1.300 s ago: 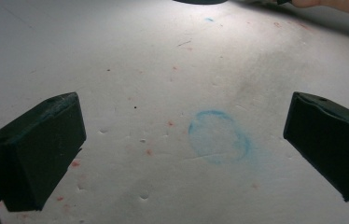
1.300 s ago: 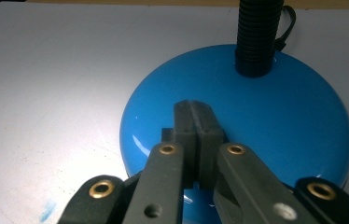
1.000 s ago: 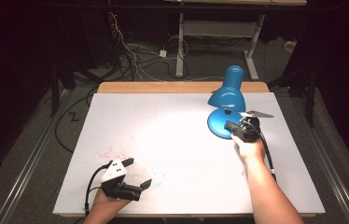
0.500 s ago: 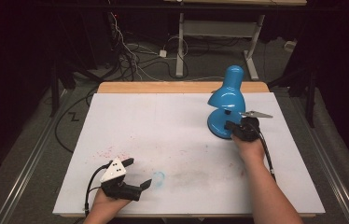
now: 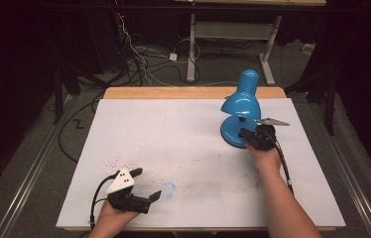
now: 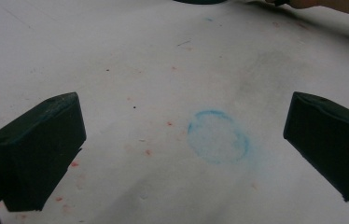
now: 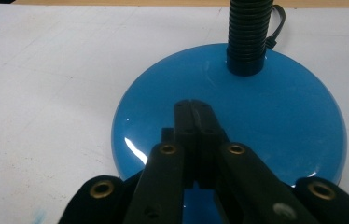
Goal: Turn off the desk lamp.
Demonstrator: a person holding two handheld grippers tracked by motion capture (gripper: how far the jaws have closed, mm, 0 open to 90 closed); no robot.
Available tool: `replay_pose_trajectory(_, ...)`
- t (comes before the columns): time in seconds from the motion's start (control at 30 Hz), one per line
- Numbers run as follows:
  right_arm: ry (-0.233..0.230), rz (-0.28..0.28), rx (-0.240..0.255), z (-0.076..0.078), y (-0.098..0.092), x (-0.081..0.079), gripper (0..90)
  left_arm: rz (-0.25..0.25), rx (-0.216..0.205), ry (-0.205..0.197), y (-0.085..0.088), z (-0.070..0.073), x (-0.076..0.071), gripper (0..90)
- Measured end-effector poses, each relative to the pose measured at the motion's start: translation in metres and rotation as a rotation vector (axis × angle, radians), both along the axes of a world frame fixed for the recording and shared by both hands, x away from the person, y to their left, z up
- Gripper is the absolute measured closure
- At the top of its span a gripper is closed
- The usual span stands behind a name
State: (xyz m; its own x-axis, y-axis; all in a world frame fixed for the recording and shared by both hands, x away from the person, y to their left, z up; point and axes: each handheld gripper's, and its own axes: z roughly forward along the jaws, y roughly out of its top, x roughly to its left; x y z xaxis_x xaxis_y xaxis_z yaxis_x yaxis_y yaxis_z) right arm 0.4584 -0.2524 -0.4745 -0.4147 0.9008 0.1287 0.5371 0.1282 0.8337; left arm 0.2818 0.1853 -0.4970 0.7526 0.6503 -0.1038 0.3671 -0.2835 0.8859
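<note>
Light that glared on the table (image 5: pixel 173 129) is gone; the right gripper (image 7: pixel 194 108), jaws pressed together, rests above the blue lamp (image 5: pixel 240 111) base, its neck rising straight ahead. Well apart, the left gripper (image 6: pixel 182 144) hangs with jaws wide.

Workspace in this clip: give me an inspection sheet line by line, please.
Surface: white table top, stained with red specks, a grey smudge and a blue ring mark.
Job's things: blue desk lamp standing far right, shade facing down.
Clutter: nothing seen.
Grippers: left hand-held gripper open over the ring mark, holding nothing; right hand-held gripper shut, jaws together over the lamp base.
Cables: gripper leads; lamp cord behind its neck; tangle on the floor.
Surroundings: dark room, table legs beyond.
</note>
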Motion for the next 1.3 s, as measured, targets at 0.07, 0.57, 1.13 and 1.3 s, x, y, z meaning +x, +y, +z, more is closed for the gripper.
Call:
replay_pose_trajectory(0.07, 0.000, 0.001, 0.000, 0.000, 0.000, 0.000, 90.0, 0.000, 0.000, -0.001, 0.000, 0.000, 0.000, 0.0)
replay_pose_trajectory(0.57, -0.017, 0.026, -0.023, 0.012, 0.006, -0.010, 90.0, -0.005, -0.001, 0.001, 0.000, 0.000, 0.000, 0.0)
replay_pose_trajectory(1.13, -0.064, 0.142, 0.017, 0.009, 0.017, -0.062, 90.0, -0.006, 0.001, -0.002, 0.000, 0.000, 0.000, 0.0)
replay_pose_trajectory(1.3, -0.057, 0.181, 0.017, 0.001, 0.020, -0.078, 90.0, -0.002, -0.001, -0.003, 0.000, 0.000, 0.000, 0.0)
